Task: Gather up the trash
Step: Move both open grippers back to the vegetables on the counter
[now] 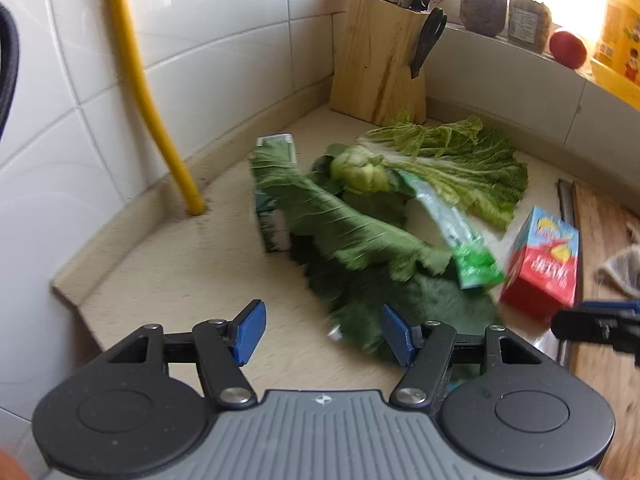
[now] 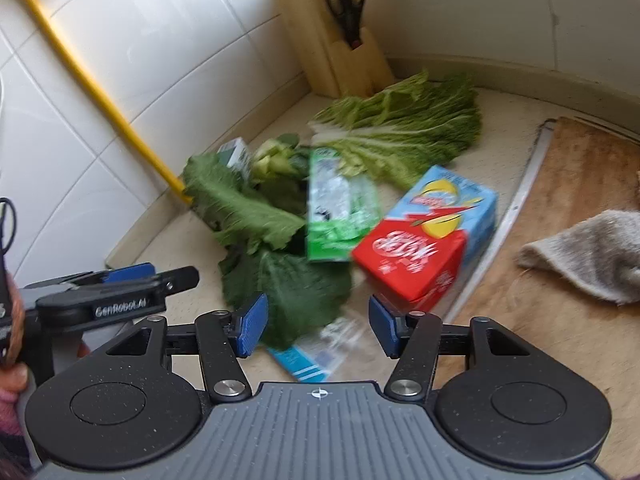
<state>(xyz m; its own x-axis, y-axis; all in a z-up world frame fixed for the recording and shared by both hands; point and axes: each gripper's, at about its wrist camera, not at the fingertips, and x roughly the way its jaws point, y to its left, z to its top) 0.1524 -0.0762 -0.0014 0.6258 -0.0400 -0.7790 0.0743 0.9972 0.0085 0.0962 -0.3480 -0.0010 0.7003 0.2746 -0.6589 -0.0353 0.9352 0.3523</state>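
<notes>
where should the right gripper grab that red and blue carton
Likely across the near red end of the red and blue carton. It lies on its side with that end pointing at the open right gripper, so come straight in low from the front and close across its narrow width, clear of the green pouch beside it.

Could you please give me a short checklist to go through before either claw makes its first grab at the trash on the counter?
1. Left claw open and holding nothing: ok.
2. Right claw open and holding nothing: ok.
3. Red and blue carton lies uncovered ahead of the right claw: ok.
4. Small green carton free to grab: not ok, a dark green leaf drapes over it.
5. Trash bin or bag within view to drop things into: cannot tell, neither view shows one.
6. Claws apart from each other: ok, the left claw sits off to the side in the right wrist view.
</notes>
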